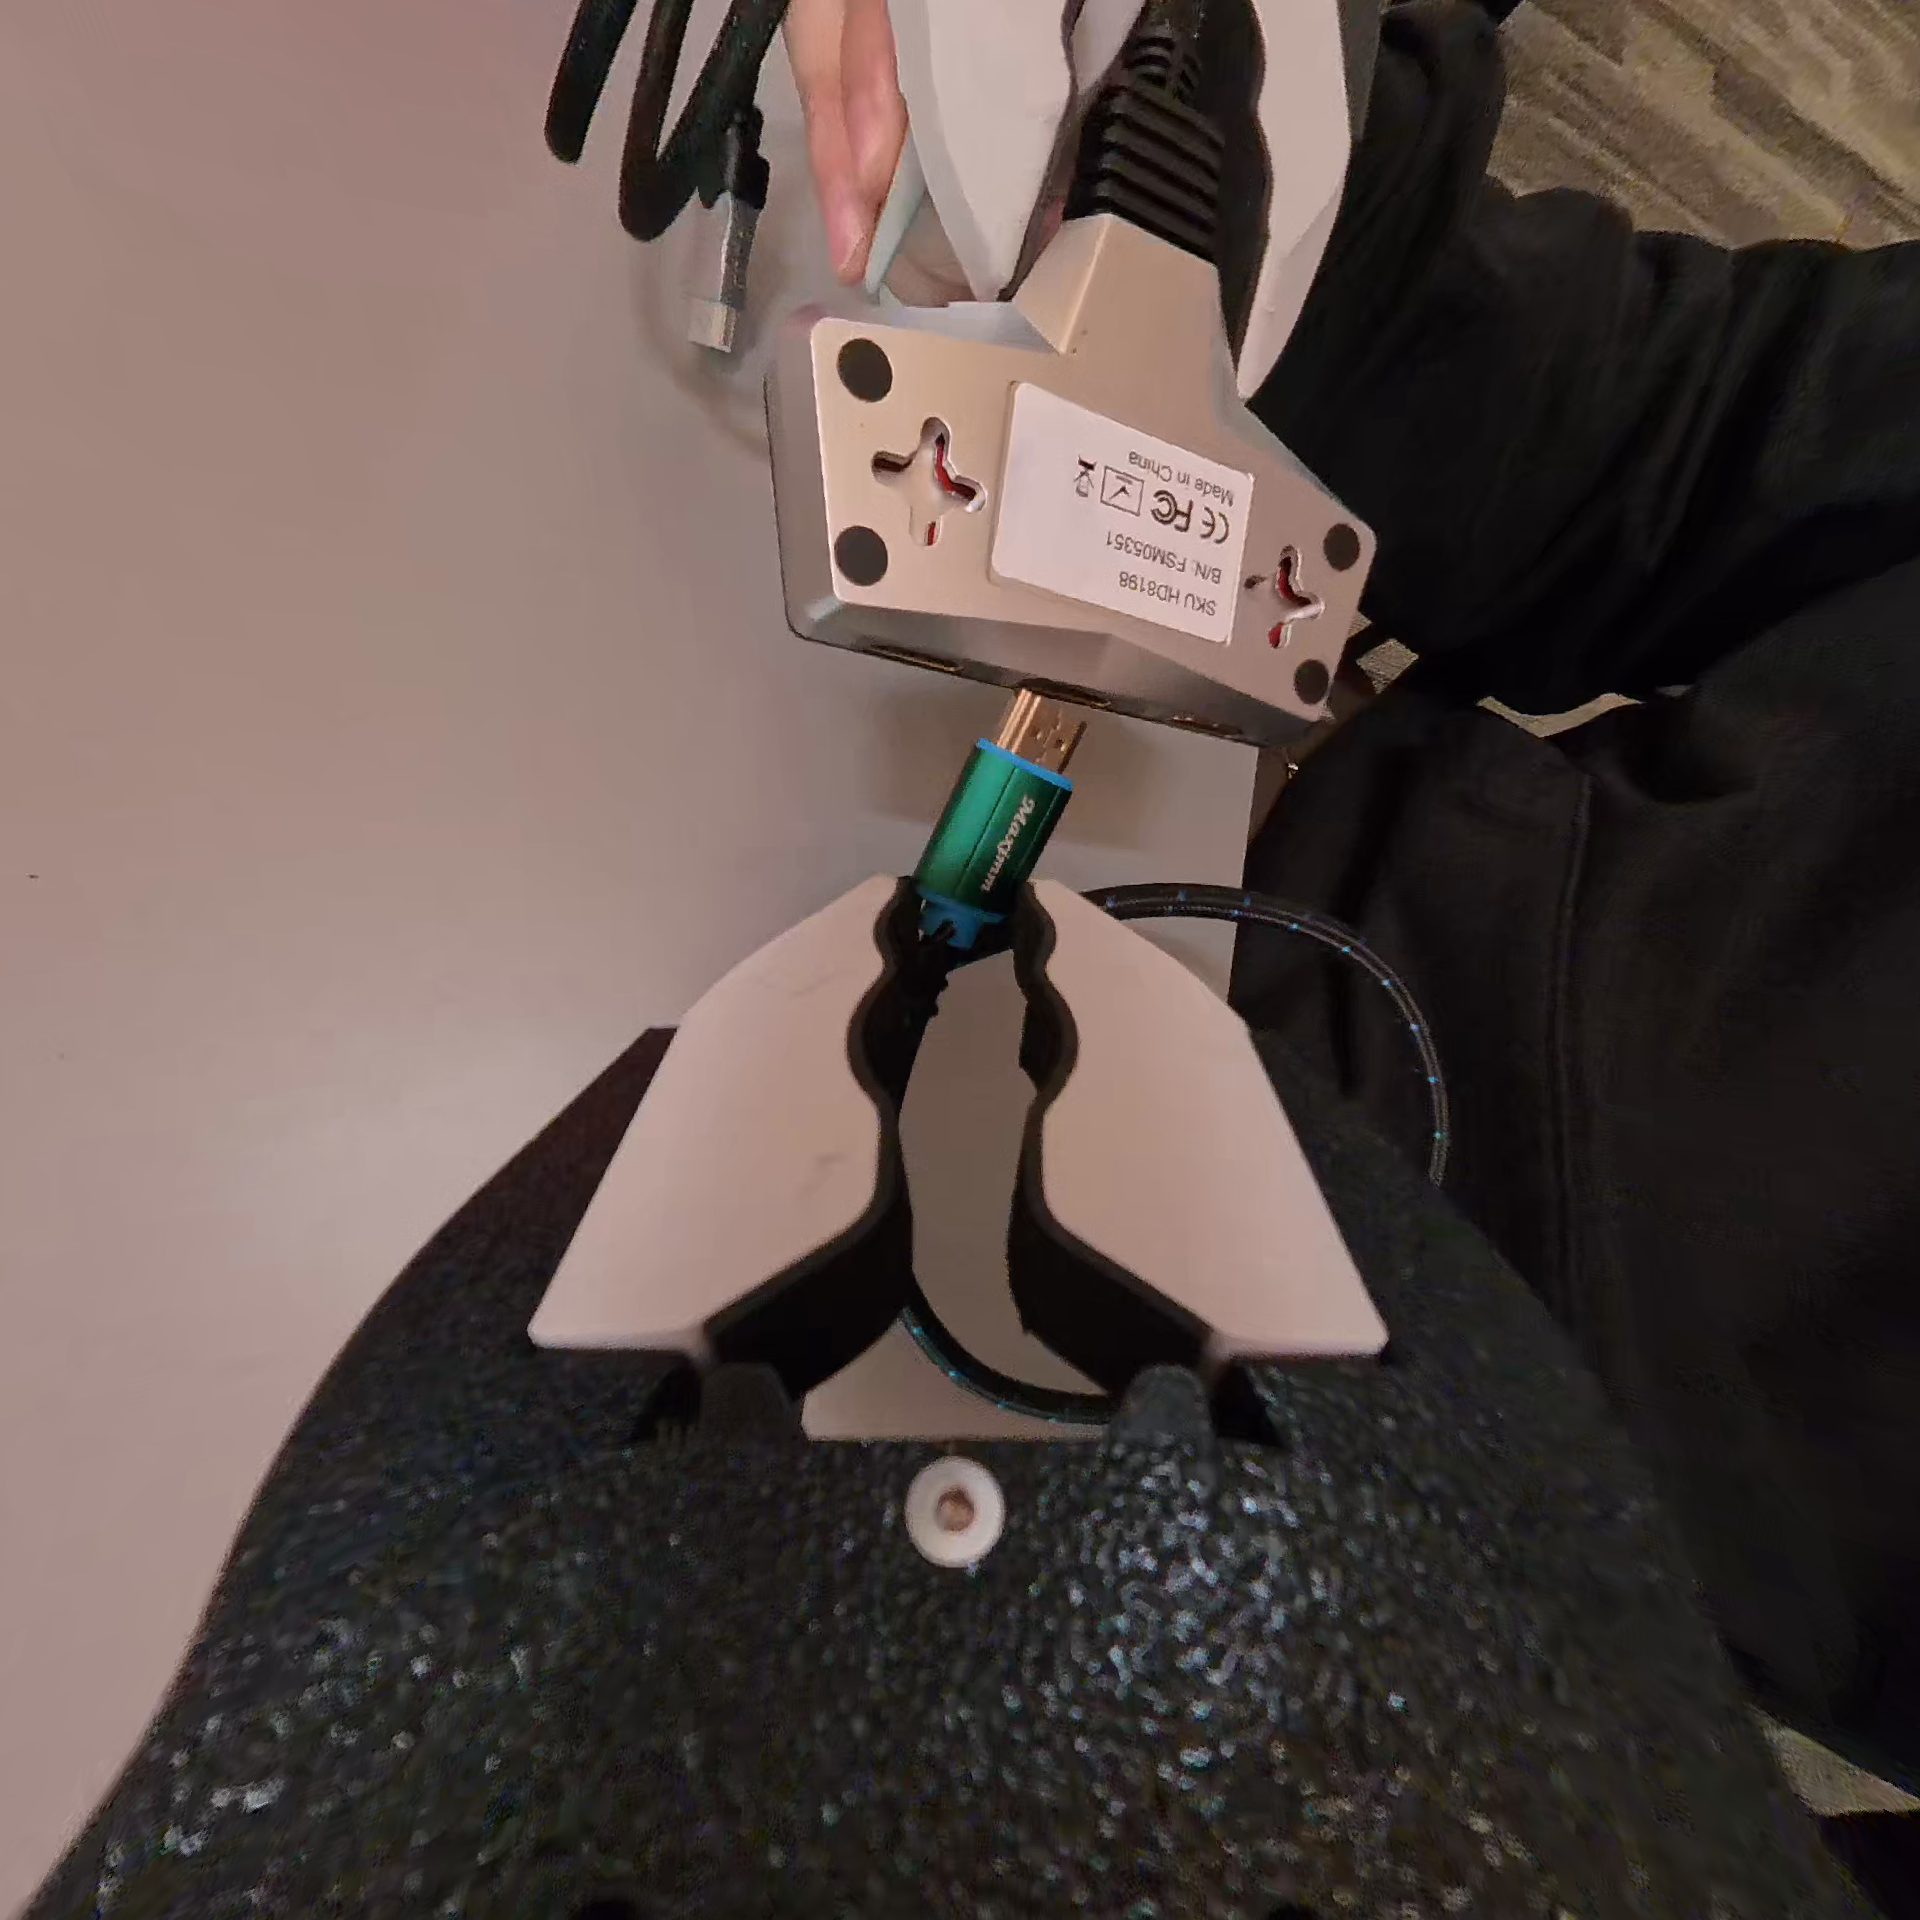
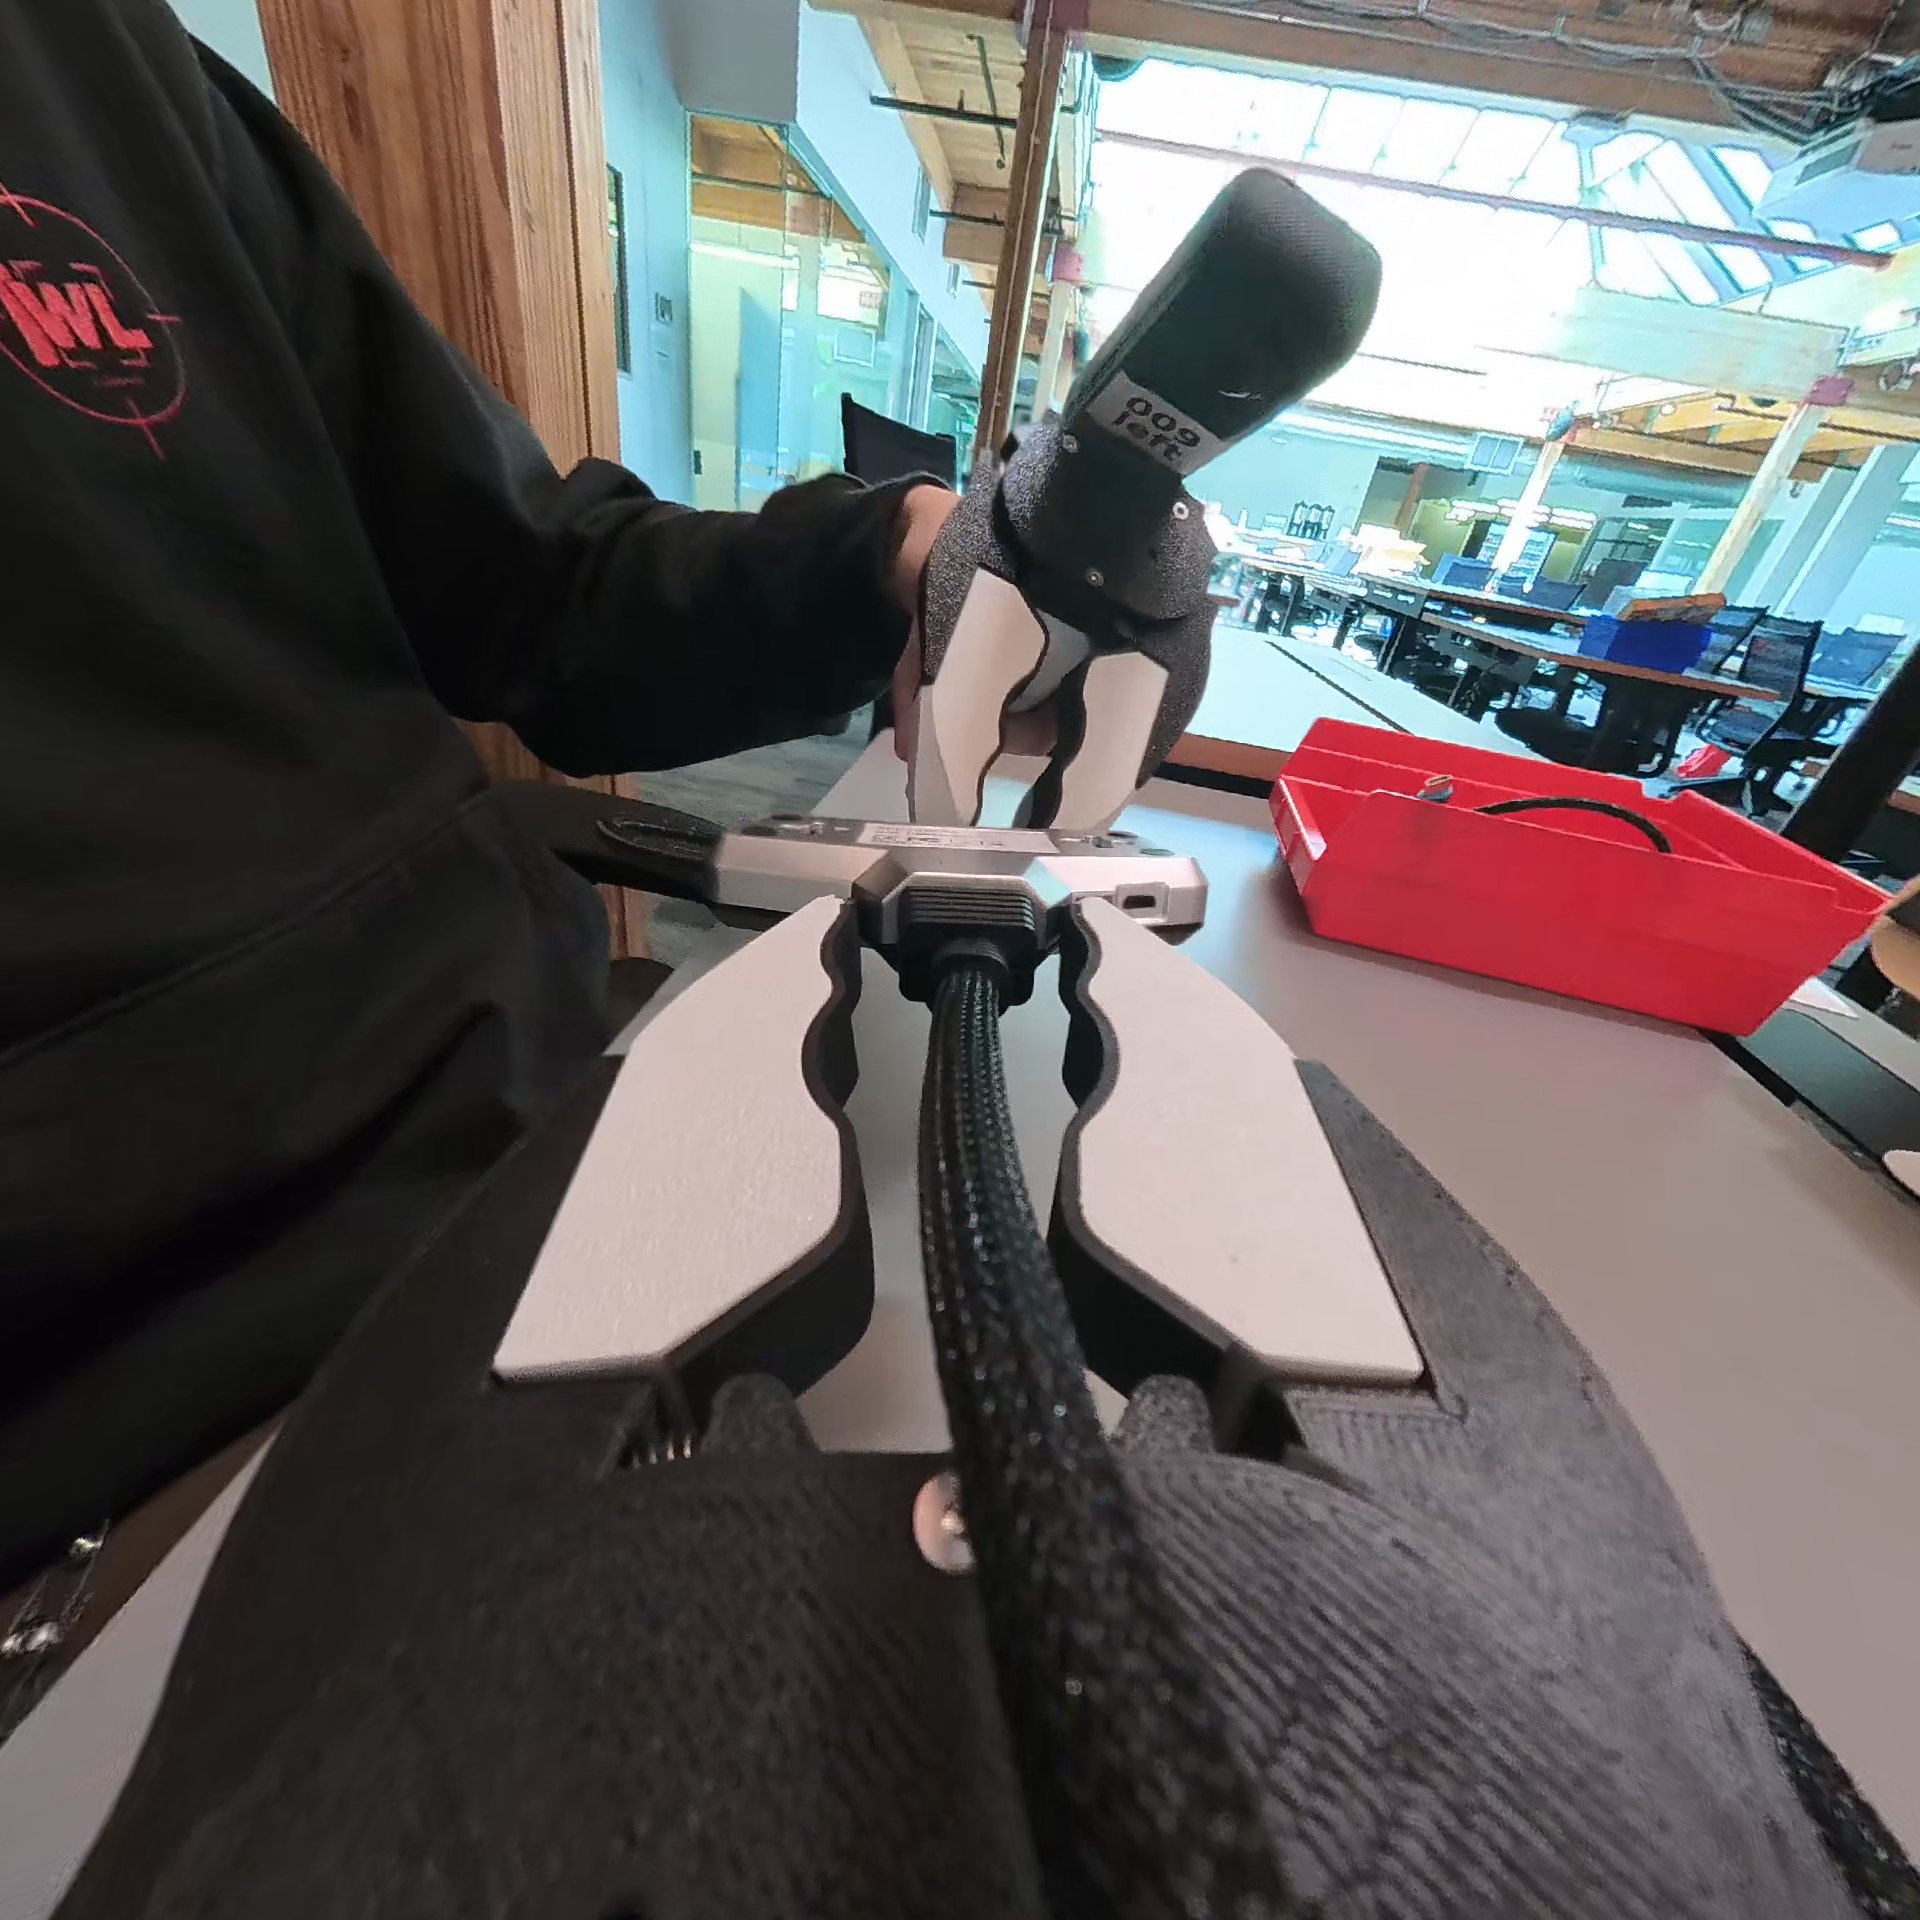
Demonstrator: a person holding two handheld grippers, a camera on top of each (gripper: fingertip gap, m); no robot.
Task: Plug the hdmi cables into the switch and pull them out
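In the left wrist view my left gripper [image 1: 961,906] is shut on the blue collar at the rear of a green HDMI plug [image 1: 982,831]. The plug's gold tip [image 1: 1044,727] sits in the mouth of the middle port of the silver switch [image 1: 935,499], with most of the gold showing. The switch is held in the air, label side toward this camera. My right gripper [image 2: 961,914] is shut on the switch's narrow tail end [image 2: 961,883], where its thick black braided cable [image 2: 997,1247] comes out. The right gripper also shows in the left wrist view [image 1: 1132,260], and the left gripper in the right wrist view [image 2: 1008,800].
A red bin [image 2: 1558,914] holding a black cable stands on the grey table [image 2: 1558,1195] to the right. Looped black cables with a silver plug [image 1: 717,301] hang at the upper left. A person in a black hoodie [image 2: 260,727] stands close on the left.
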